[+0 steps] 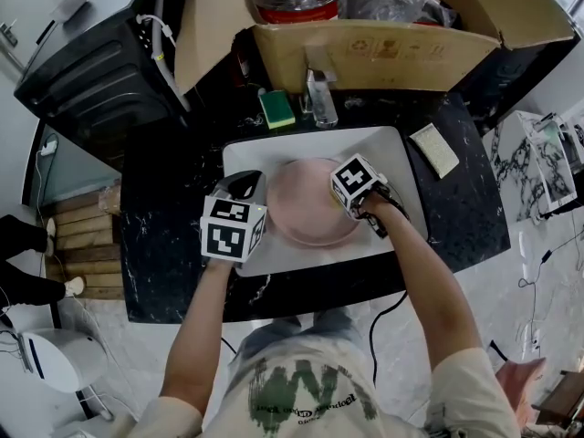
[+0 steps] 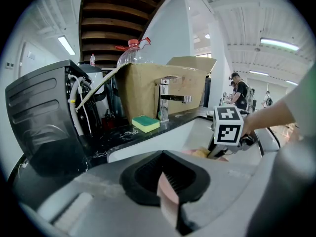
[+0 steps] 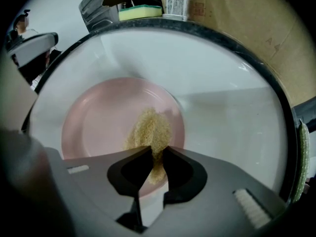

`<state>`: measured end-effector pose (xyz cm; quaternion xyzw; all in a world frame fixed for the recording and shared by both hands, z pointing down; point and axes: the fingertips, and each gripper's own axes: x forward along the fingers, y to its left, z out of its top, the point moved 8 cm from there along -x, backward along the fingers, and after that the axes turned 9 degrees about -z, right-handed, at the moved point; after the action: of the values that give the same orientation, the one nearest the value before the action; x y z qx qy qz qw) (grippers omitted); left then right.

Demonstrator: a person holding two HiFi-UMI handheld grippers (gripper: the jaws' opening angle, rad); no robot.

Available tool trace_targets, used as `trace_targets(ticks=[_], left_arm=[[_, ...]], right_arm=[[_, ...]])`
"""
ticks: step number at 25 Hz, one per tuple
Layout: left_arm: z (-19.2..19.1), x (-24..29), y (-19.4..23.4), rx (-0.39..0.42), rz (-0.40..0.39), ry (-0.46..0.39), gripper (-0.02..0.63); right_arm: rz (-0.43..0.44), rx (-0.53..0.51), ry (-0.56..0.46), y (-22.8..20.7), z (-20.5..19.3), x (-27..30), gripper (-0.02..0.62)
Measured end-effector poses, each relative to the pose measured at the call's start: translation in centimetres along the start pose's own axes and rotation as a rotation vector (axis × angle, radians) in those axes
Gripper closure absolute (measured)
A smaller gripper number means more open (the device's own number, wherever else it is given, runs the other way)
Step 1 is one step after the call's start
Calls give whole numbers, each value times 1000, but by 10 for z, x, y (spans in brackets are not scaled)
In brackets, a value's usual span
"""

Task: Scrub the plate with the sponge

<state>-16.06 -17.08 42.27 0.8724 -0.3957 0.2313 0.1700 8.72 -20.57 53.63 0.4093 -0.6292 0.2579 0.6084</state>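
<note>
A pink plate (image 1: pixel 306 203) lies in the white sink (image 1: pixel 401 153). My left gripper (image 1: pixel 251 190) is shut on the plate's left rim (image 2: pixel 169 194), which shows edge-on between its jaws. My right gripper (image 1: pixel 351 199) is shut on a tan sponge (image 3: pixel 149 135) and presses it onto the plate (image 3: pixel 98 127) near its right side. In the left gripper view the right gripper (image 2: pixel 217 152) with its marker cube stands over the plate (image 2: pixel 190 152), with a bit of the sponge (image 2: pixel 201 153) showing under it.
A green-and-yellow sponge (image 1: pixel 276 109) lies on the black counter (image 1: pixel 173 208) behind the sink, beside a chrome tap (image 1: pixel 319 94). A cardboard box (image 1: pixel 383 48) stands at the back. A pale cloth (image 1: pixel 434 150) lies right of the sink. A black appliance (image 1: pixel 100 62) stands left.
</note>
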Motion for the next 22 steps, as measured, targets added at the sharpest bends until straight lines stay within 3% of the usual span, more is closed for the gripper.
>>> trace_targets(ticks=[9, 22], left_arm=[[0, -1, 1, -1, 3, 1, 601], [-1, -3, 2, 3, 4, 3, 601]], right_arm=[[5, 12, -7, -2, 1, -2, 532], [132, 26, -122, 20, 27, -33, 532]])
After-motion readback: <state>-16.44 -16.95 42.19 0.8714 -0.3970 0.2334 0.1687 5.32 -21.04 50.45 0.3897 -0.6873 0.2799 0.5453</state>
